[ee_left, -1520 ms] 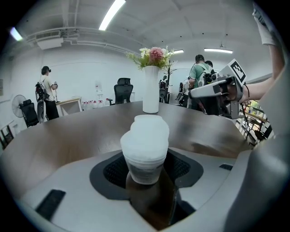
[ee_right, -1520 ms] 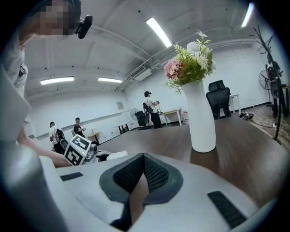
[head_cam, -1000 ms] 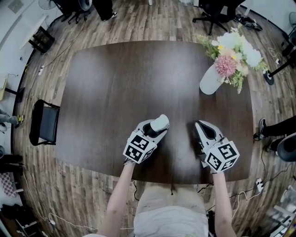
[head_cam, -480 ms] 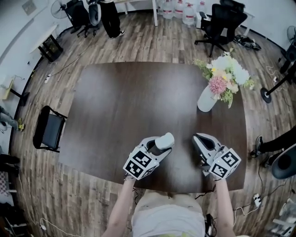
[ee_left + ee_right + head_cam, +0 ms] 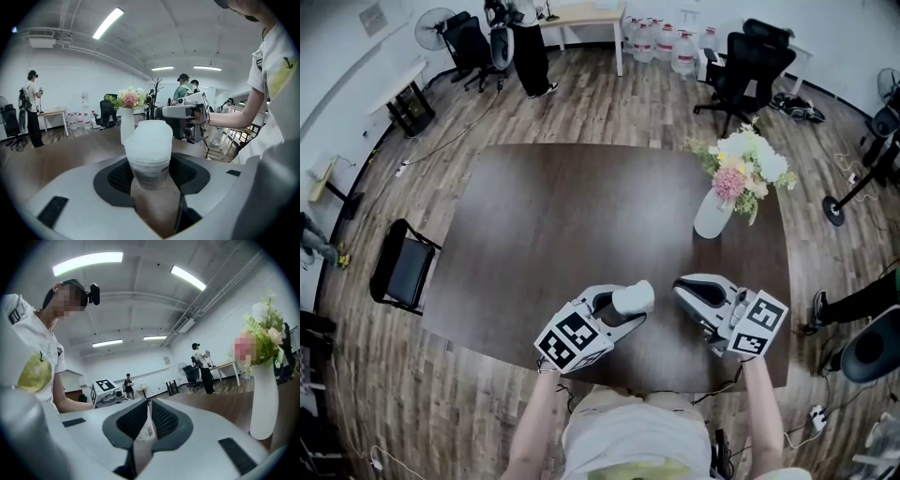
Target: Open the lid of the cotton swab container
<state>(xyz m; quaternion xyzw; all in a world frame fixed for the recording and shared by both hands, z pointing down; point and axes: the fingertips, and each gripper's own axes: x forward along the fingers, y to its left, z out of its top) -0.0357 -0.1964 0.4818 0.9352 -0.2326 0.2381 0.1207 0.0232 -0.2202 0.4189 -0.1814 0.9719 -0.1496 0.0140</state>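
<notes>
The cotton swab container (image 5: 634, 297), a frosted white tub with its lid on, is in my left gripper (image 5: 627, 307) over the table's near edge. In the left gripper view the container (image 5: 149, 154) stands upright between the wide-set black pads (image 5: 121, 176), which press on its sides. My right gripper (image 5: 682, 288) is just to the container's right, its tips pointing at it but apart from it. In the right gripper view its jaws (image 5: 147, 420) are shut, with a thin white barcode strip (image 5: 148, 429) pinched in the seam.
A white vase of flowers (image 5: 713, 215) stands on the dark wooden table (image 5: 572, 216) at the back right. A black chair (image 5: 403, 268) is by the table's left edge. Office chairs, water bottles and people are farther back in the room.
The head view has tilted up and shows more of the room. Both grippers have drawn closer together, the right one's tips now nearer the held container.
</notes>
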